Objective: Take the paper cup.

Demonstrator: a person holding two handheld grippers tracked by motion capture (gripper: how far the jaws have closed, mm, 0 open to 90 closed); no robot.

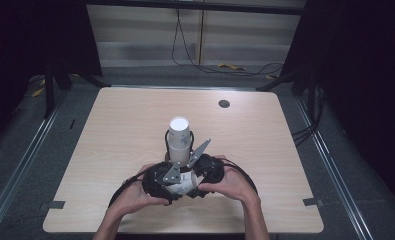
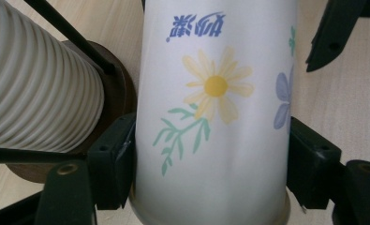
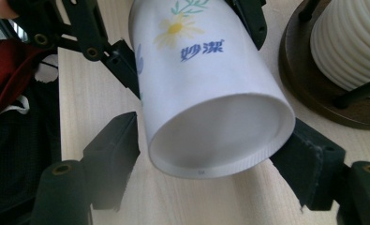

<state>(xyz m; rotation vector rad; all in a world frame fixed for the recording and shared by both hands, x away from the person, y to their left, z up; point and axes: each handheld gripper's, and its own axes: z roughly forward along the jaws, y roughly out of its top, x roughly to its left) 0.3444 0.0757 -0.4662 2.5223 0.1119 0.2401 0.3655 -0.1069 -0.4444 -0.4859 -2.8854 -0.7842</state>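
Observation:
A white paper cup [image 1: 181,186] printed with flowers lies on its side between my two grippers, near the table's front edge. My left gripper [image 2: 210,159] is shut on the cup [image 2: 215,117] near its mouth end, with both pads pressed on its wall. My right gripper [image 3: 206,154] straddles the base end of the cup [image 3: 206,93]. Its jaws stand a little off the wall, so it is open. In the high view the left gripper [image 1: 160,182] and right gripper [image 1: 208,171] face each other. Just behind them a stack of ribbed white cups [image 1: 179,137] stands upright in a dark round holder [image 3: 304,89].
The cup holder's black wire rods [image 2: 70,33] rise close beside the held cup. A small dark round hole [image 1: 224,103] sits in the table [image 1: 125,130] at the back right. A red and dark garment [image 3: 14,103] shows by the table's front edge.

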